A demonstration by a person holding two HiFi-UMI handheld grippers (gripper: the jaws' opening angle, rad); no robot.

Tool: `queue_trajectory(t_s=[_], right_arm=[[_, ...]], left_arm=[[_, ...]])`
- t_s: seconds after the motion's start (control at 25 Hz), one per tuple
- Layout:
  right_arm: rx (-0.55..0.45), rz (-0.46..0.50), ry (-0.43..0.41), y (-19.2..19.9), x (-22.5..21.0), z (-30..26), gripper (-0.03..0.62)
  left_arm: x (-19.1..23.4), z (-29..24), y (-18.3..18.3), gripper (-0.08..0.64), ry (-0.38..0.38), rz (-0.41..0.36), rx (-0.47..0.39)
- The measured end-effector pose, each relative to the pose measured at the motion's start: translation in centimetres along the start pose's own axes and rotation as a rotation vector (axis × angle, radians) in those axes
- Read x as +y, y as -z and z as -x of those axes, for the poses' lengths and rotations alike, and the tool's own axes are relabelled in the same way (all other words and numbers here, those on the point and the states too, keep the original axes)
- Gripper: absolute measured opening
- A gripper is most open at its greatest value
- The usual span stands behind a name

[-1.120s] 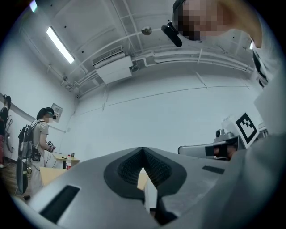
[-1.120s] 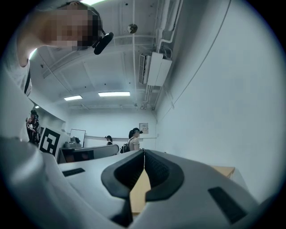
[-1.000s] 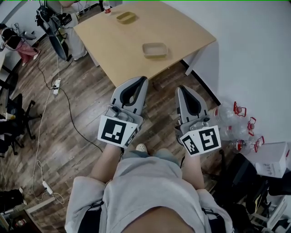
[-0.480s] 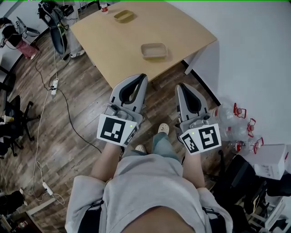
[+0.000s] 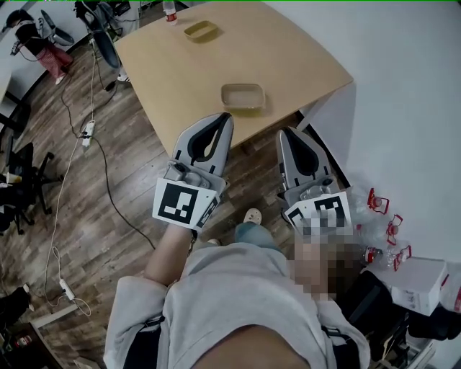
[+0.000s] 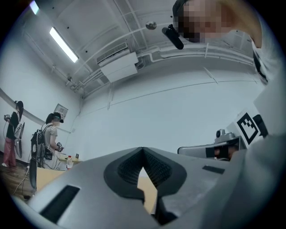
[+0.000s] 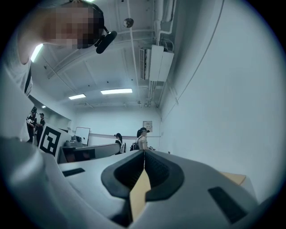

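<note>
Left of the wooden table (image 5: 180, 68), a black cable (image 5: 108, 180) trails over the plank floor. At the table's far end are a small yellow dish (image 5: 201, 30) and a bottle (image 5: 170, 9). Near its front edge sits a shallow tan tray (image 5: 243, 96).

In the head view, the tip of the left gripper (image 5: 225, 116) overlaps the table's front edge. The tray lies a little beyond the tip and slightly to its right, untouched. In the left gripper view its fingers (image 6: 156, 167) are pressed together at the tip with nothing pinched, and the tabletop shows through the slot beneath them.

The right gripper (image 5: 287, 132) is held just short of the table's front edge, with the tray ahead and to its left, apart from it. Its fingers (image 7: 158, 169) also meet, with nothing between them.

Right of the table, by the white wall, lie clear bottles with red caps (image 5: 378, 209) and a white box (image 5: 416, 282).
</note>
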State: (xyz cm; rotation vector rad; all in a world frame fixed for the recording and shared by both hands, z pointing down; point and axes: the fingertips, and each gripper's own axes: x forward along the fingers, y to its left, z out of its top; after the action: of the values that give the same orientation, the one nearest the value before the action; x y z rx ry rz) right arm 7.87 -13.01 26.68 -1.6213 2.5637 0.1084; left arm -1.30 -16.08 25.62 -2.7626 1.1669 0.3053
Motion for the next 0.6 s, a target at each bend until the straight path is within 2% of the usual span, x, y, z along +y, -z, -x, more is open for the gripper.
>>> queue_trajectory(t_s=[0.6], right_arm=[[0.006,-0.006,-0.150,0.7,-9.9,-4.9,0.012]], left_arm=[[0.3,-9.5,2.3,0.011,-0.147,-0.034,-0.003]])
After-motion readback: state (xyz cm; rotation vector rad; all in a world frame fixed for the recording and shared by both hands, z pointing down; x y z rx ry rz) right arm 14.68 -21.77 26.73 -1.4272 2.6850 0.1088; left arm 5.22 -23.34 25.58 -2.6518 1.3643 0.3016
